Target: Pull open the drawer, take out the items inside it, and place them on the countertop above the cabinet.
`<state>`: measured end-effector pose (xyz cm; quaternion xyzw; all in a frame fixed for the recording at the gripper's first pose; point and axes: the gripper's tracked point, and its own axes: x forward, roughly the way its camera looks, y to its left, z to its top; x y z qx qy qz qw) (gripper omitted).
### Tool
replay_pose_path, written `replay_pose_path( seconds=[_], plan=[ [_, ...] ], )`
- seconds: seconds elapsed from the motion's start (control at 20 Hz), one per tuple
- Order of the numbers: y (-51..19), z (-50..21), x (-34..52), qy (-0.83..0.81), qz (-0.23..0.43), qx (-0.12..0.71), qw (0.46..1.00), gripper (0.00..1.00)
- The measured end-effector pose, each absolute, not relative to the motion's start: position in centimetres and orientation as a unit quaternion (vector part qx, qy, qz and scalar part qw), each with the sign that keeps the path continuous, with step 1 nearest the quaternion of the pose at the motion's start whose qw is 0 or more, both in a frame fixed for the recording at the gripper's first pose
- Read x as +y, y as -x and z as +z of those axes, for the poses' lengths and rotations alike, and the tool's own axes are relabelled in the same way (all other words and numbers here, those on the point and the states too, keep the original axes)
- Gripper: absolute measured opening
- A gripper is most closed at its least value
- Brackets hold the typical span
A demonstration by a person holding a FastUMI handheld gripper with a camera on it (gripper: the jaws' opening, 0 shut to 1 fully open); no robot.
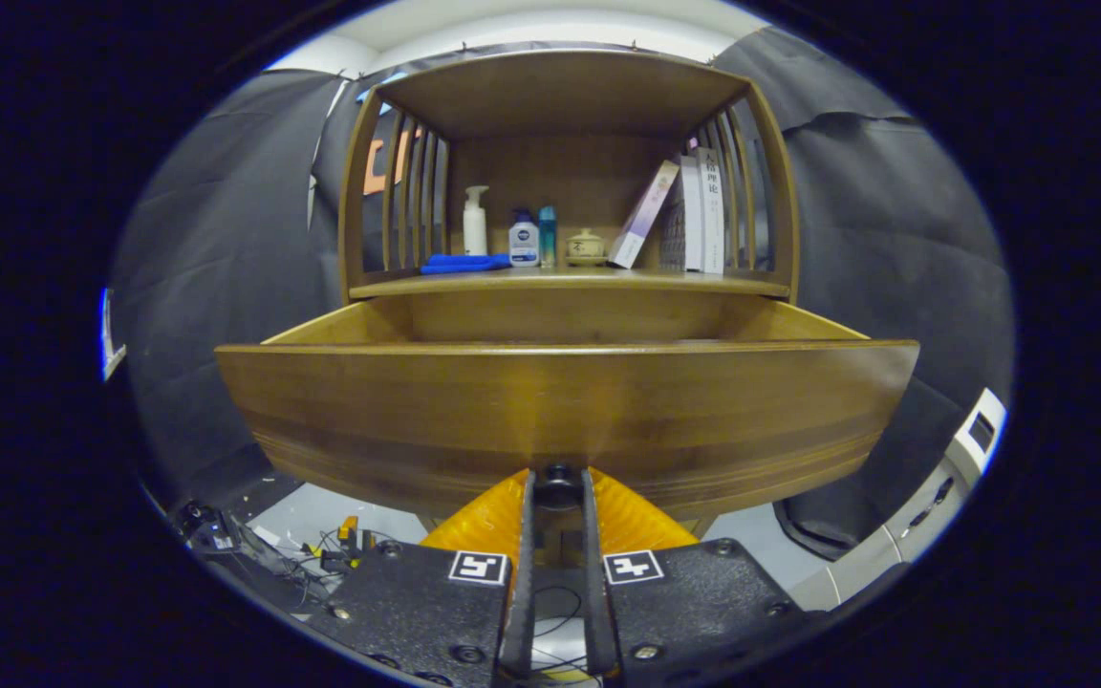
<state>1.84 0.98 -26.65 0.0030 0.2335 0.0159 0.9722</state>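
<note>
Tongs [558,487] nearly closed, fingers pinching dark knob [558,474] under drawer [565,411] front; grip there served pulling drawer out; contents hidden behind front.

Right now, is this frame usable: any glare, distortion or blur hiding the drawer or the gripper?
Gripper view: fisheye bows the drawer front into a curve; a soft light streak runs down its middle; the gripper closes on the dark knob, sharp enough; shelf bottles are small but clear; the drawer's inside is hidden behind its front.
</note>
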Motion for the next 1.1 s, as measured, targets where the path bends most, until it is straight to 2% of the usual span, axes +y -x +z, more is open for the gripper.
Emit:
replay_pose_path(
  seconds=[0.25, 0.4, 0.9, 1.1],
  plan=[
    [-1.6, -26.7, 0.9, 0.006, 0.016, 0.247, 0.969, 0.24],
    [-1.6, -25.9, 0.1, 0.007, 0.005, 0.232, 0.973, 0.33],
    [-4.8, -12.1, -1.5, -0.005, -0.006, 0.102, 0.995, 1.00],
    [-8.6, -7.5, -1.3, -0.003, -0.003, 0.090, 0.996, 1.00]
  ],
)
